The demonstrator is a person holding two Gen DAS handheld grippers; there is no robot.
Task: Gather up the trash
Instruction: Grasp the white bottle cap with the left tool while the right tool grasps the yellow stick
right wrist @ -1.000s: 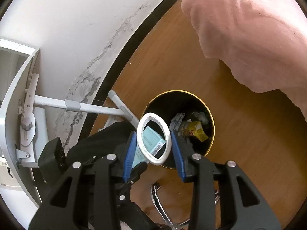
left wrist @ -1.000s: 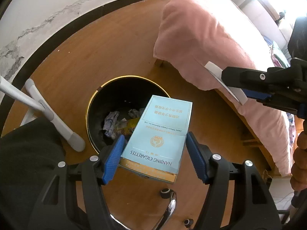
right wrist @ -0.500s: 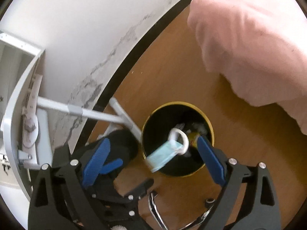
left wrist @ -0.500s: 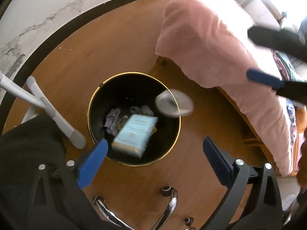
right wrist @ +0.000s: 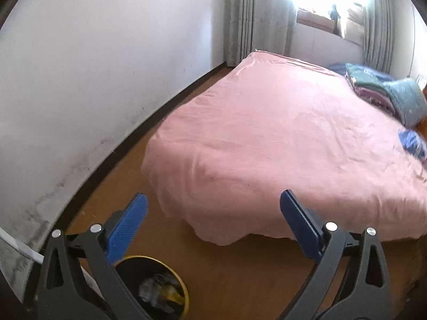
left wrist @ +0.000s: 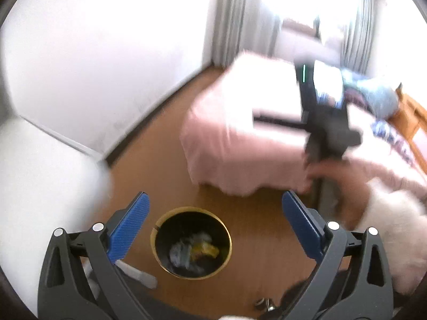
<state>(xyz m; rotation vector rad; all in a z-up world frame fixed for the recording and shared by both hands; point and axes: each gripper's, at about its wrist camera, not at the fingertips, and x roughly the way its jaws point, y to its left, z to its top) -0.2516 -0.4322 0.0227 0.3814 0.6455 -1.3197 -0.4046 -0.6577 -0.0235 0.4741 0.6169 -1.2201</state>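
A: Left gripper (left wrist: 214, 208), state?

B: Blue pads spread wide, nothing between them. It hangs above the wastebasket (left wrist: 157, 229), a black bin with a gold rim standing on the wooden floor (left wrist: 256, 229).

A: Right gripper (right wrist: 213, 208)?

B: Jaws still widening to their full spread, nothing between the pads. It faces across the bed (right wrist: 280, 133) with its pink cover. From this camera the wastebasket (right wrist: 184, 290) sits at the bottom edge, partly behind the left finger.

A: Where is the trash?

B: Inside the wastebasket, on the bottom: crumpled trash (left wrist: 193, 250), pale grey pieces and something yellow. The left view is blurred, so single items cannot be told apart.

A: Bin's position on the floor?

B: Near the foot corner of the bed, apart from it, with the white wall (right wrist: 93, 80) and dark skirting on the other side.

A: Anything else?

B: In the left view the other gripper shows as a dark blur over the bed, with a hand (left wrist: 344, 178) under it. Folded bedding (right wrist: 384, 90) lies at the bed's far right corner.
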